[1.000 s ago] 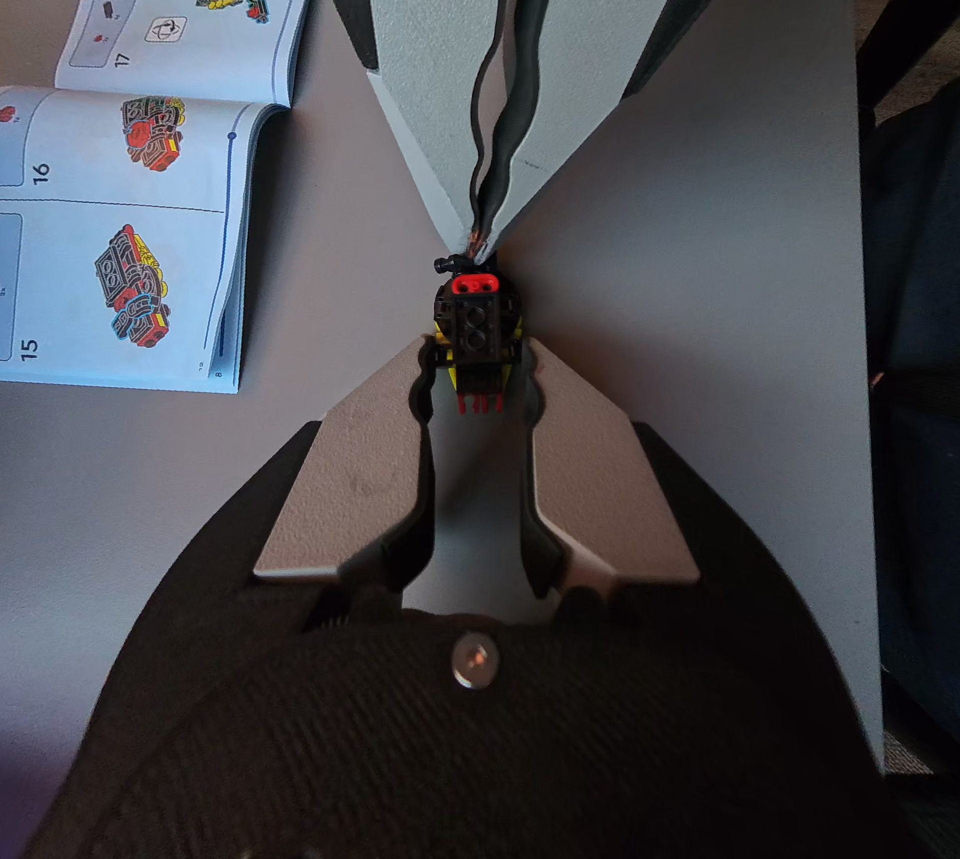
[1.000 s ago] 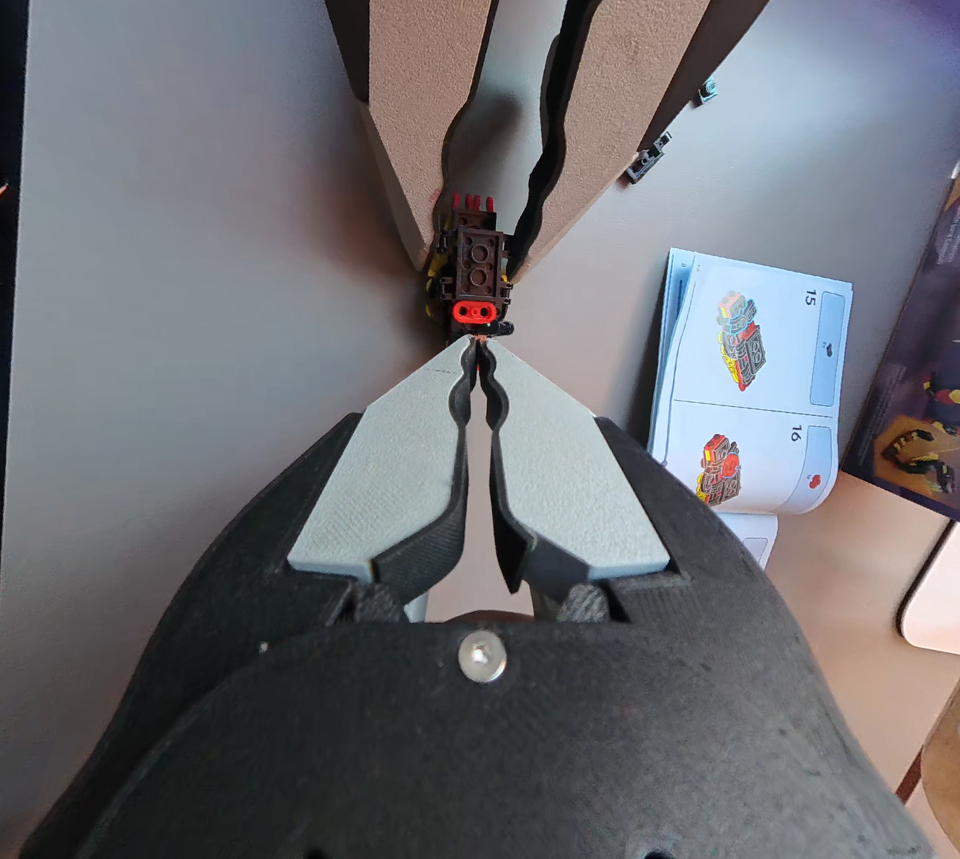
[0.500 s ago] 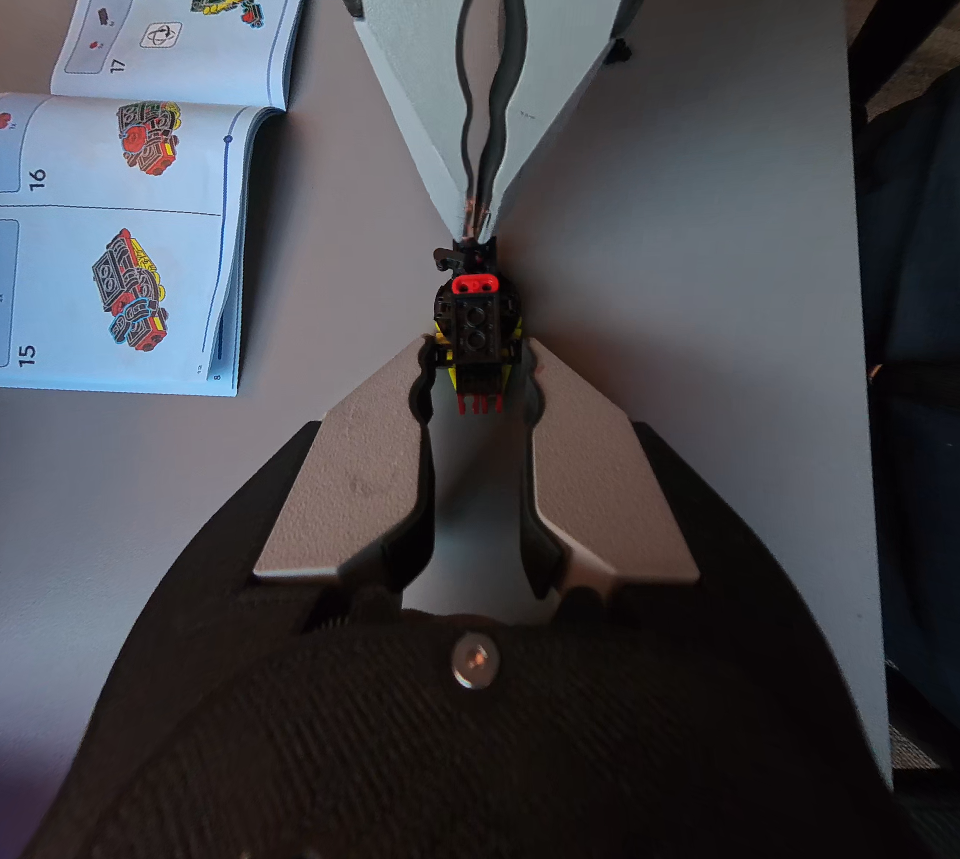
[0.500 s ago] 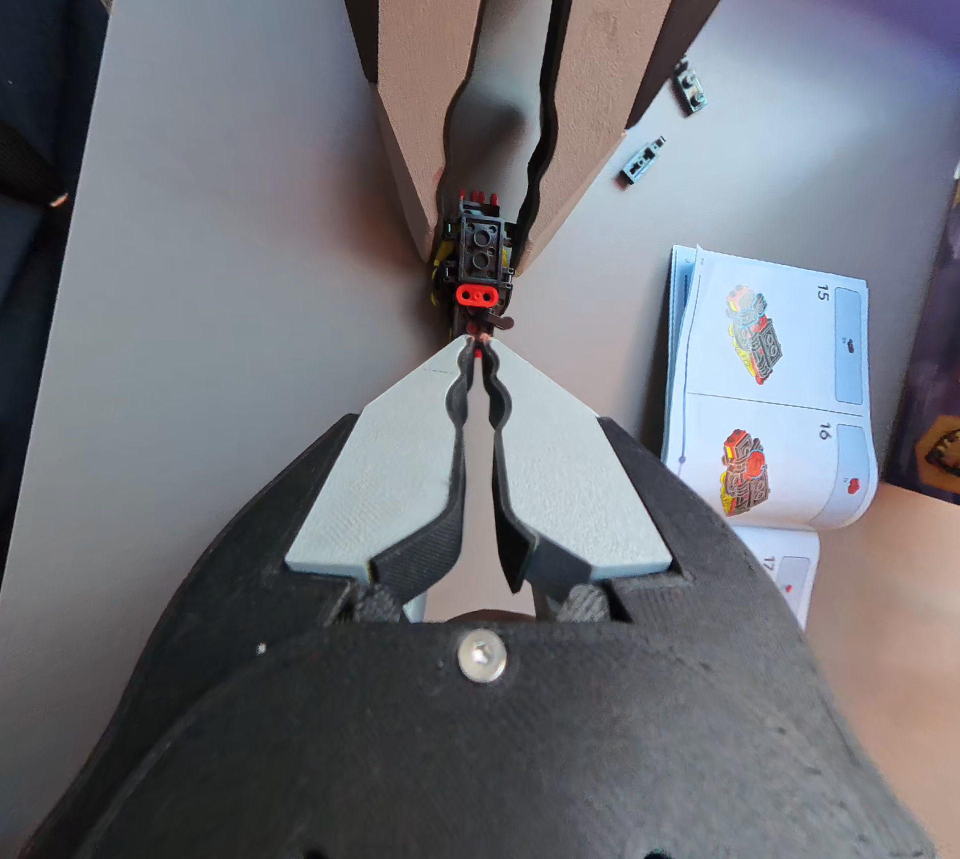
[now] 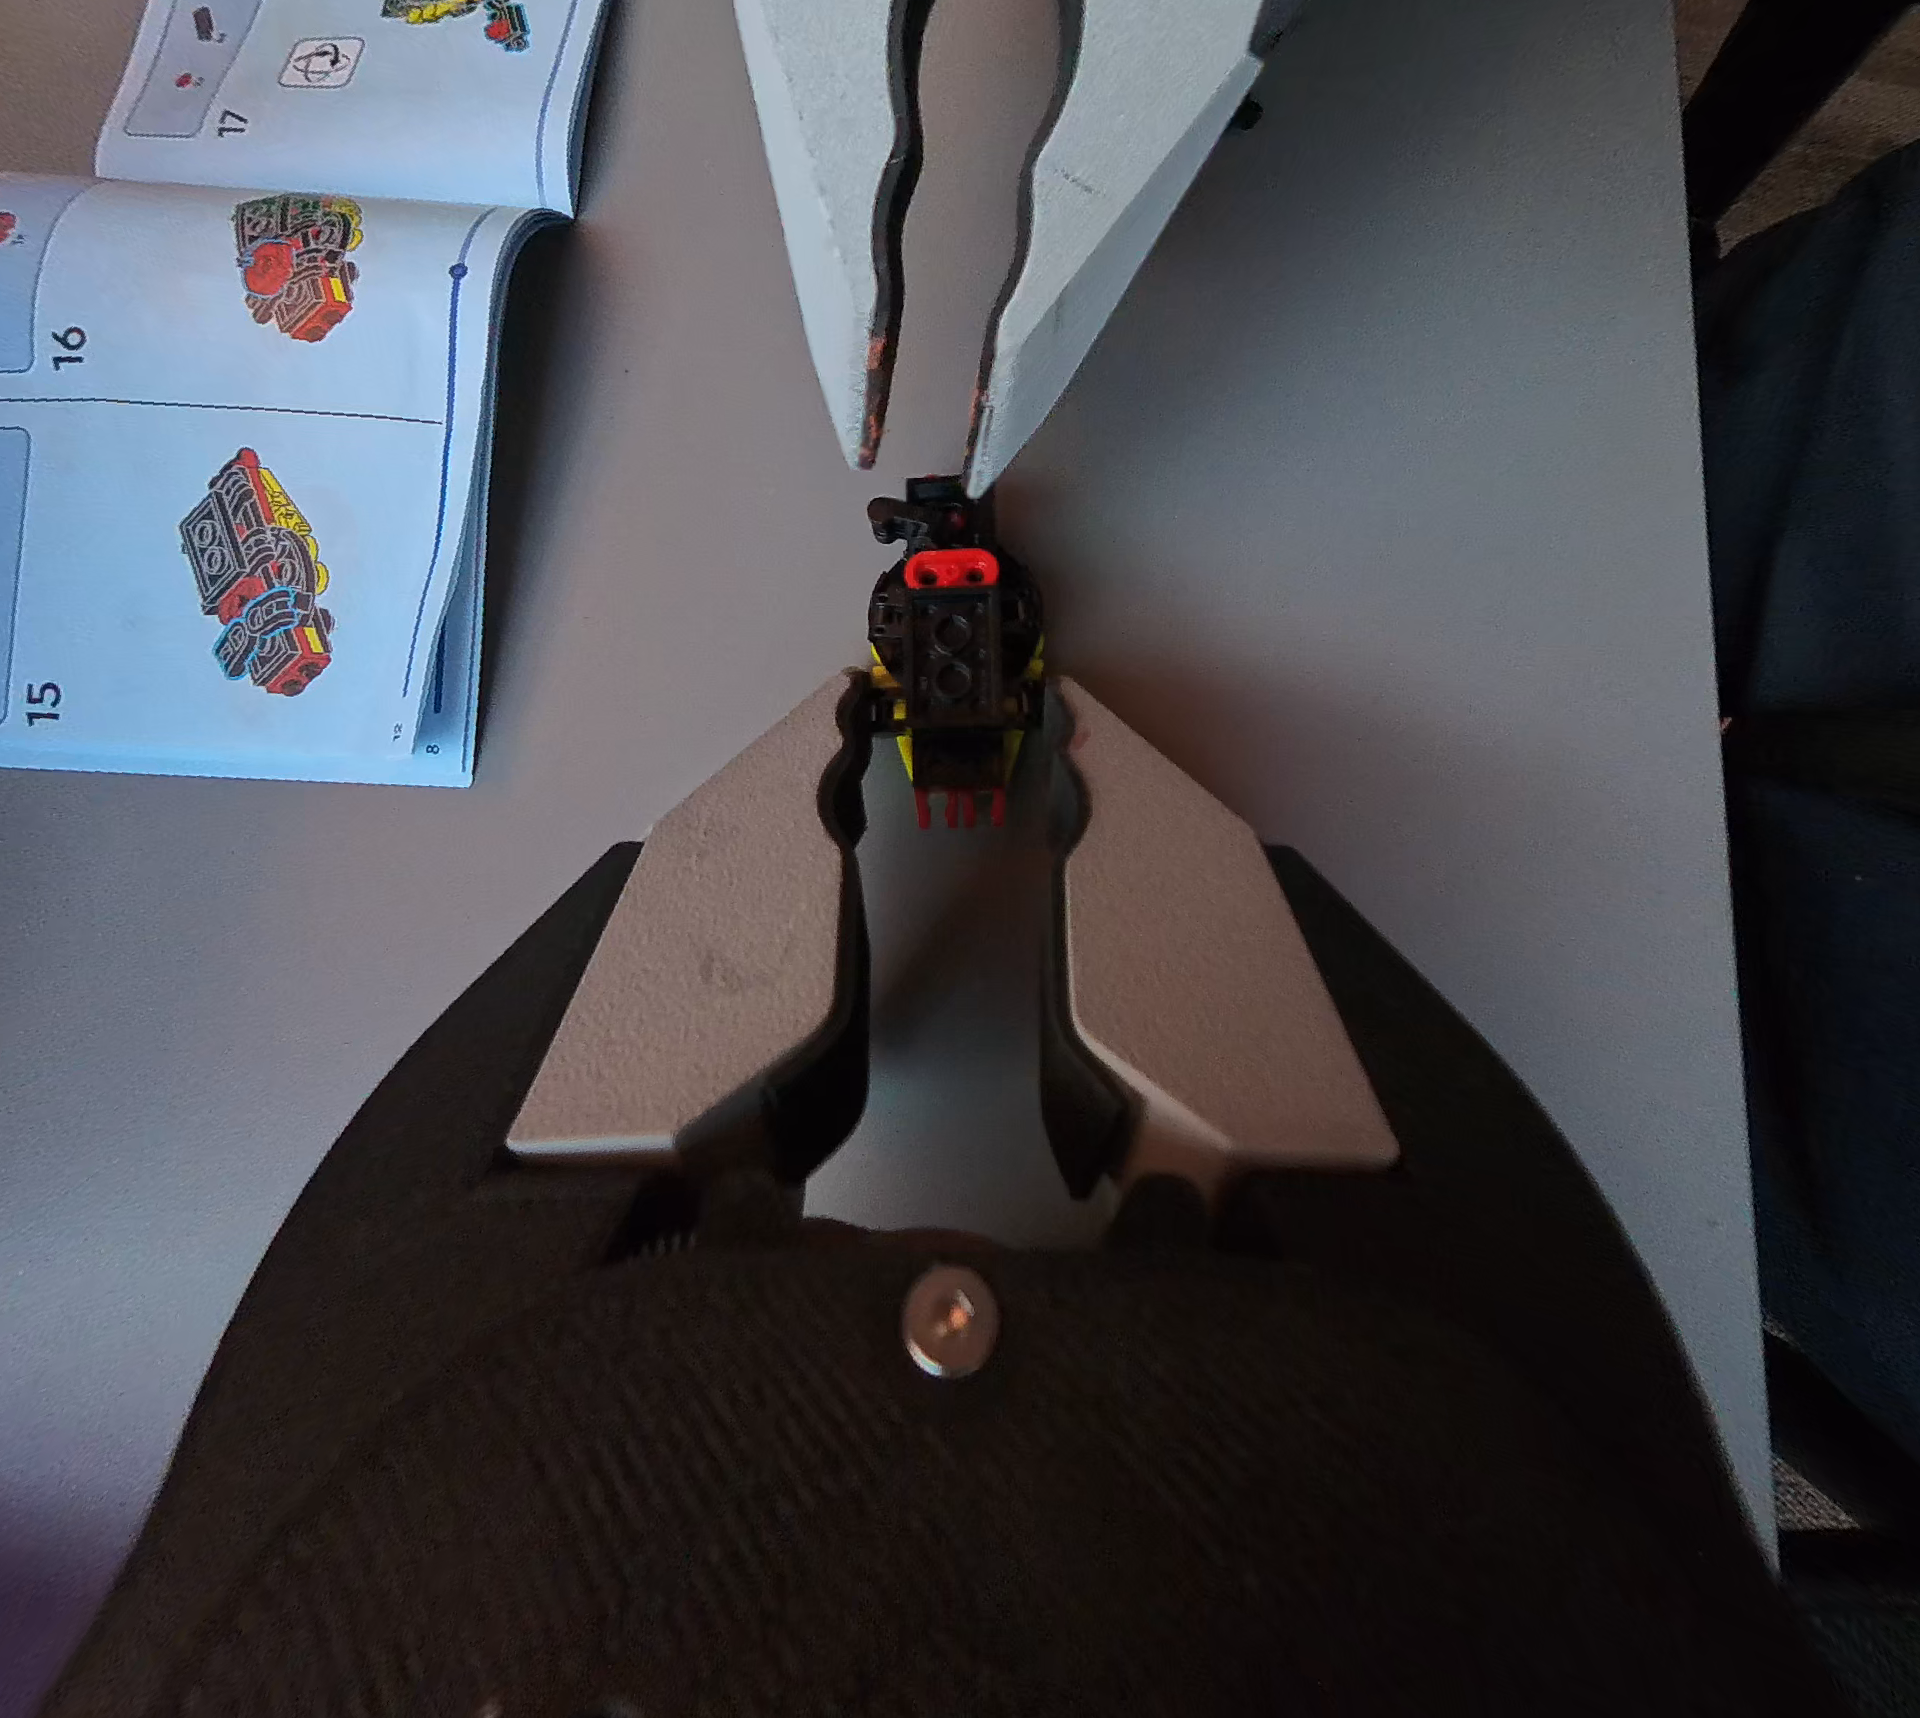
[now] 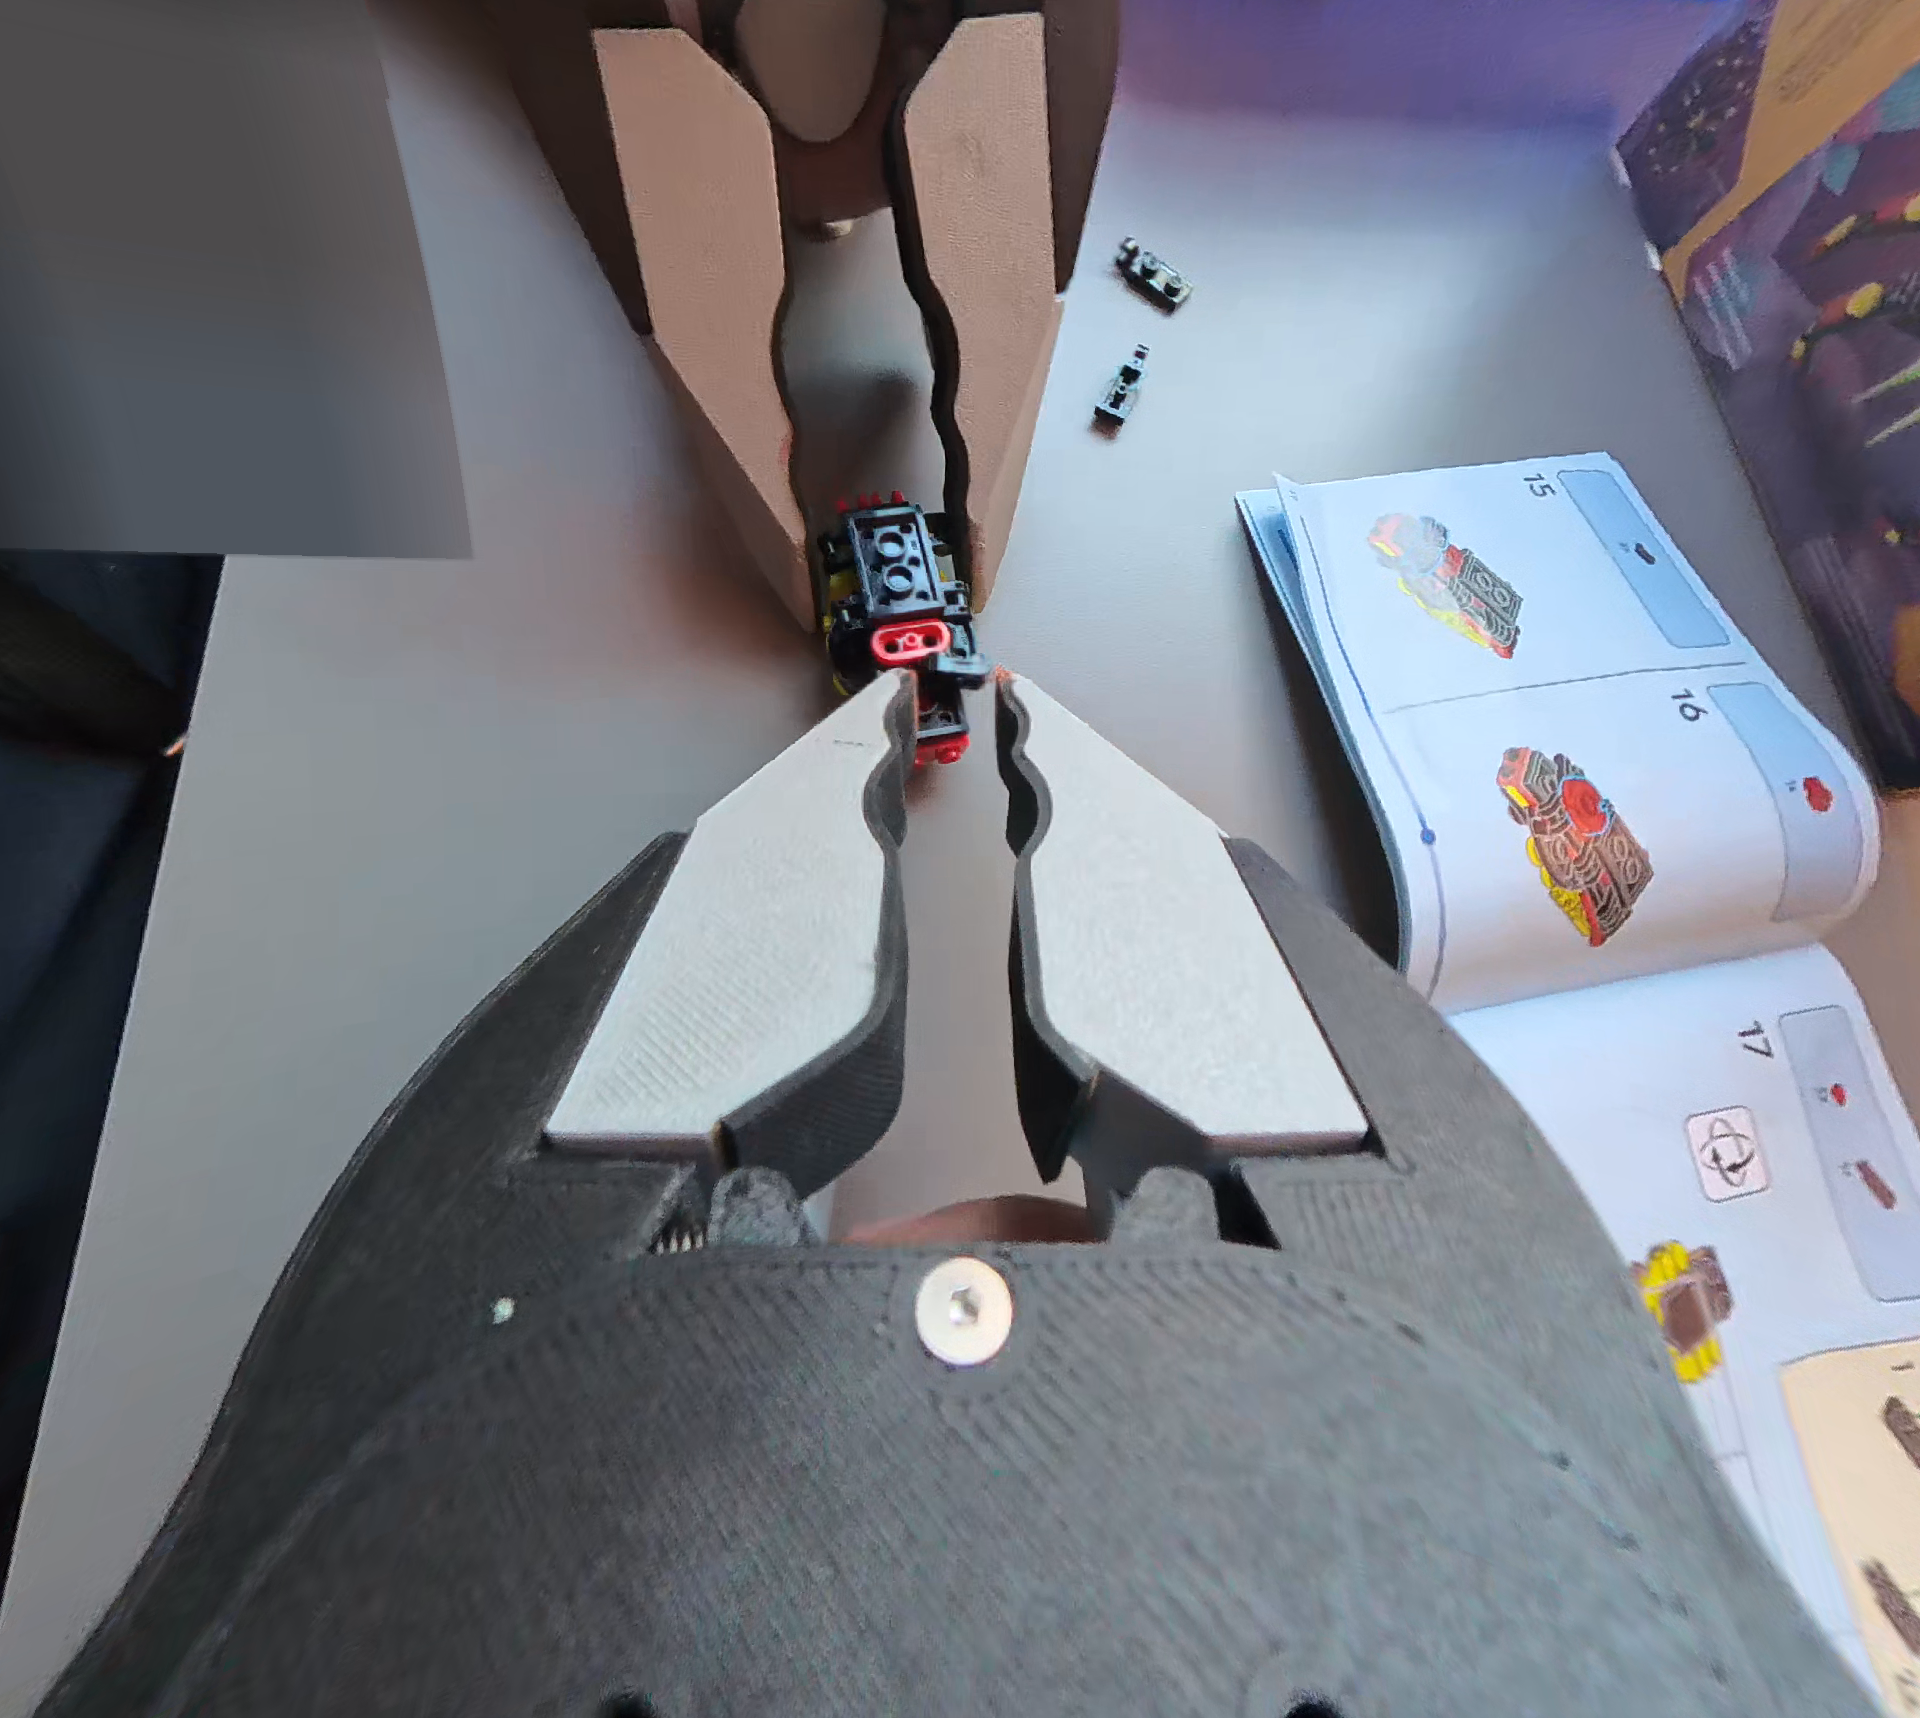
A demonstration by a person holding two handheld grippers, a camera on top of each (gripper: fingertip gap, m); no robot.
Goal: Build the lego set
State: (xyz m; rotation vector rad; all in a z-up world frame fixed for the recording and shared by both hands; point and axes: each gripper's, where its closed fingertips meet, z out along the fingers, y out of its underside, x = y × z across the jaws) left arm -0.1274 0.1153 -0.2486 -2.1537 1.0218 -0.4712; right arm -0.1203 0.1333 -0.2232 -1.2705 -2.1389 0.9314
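My left tool (image 5: 951,712) pinches the model (image 5: 951,650); right tool (image 6: 951,702) spread at its front arm piece (image 6: 951,681), seems seated; next, fetch another part.

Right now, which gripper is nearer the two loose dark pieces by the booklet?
Left. The left gripper sits just beside the loose dark pieces; the right gripper, open, is farther back.

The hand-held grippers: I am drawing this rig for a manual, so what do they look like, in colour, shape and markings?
Both match. The left hand-held gripper and right hand-held gripper each have a rounded black body with a ribbed printed texture and one silver screw at its middle. Each carries two pale grey, wedge-shaped fingers tapering to points, lined inside with wavy black pads. The right one's pad tips show reddish wear marks. No cables or sleeves show.
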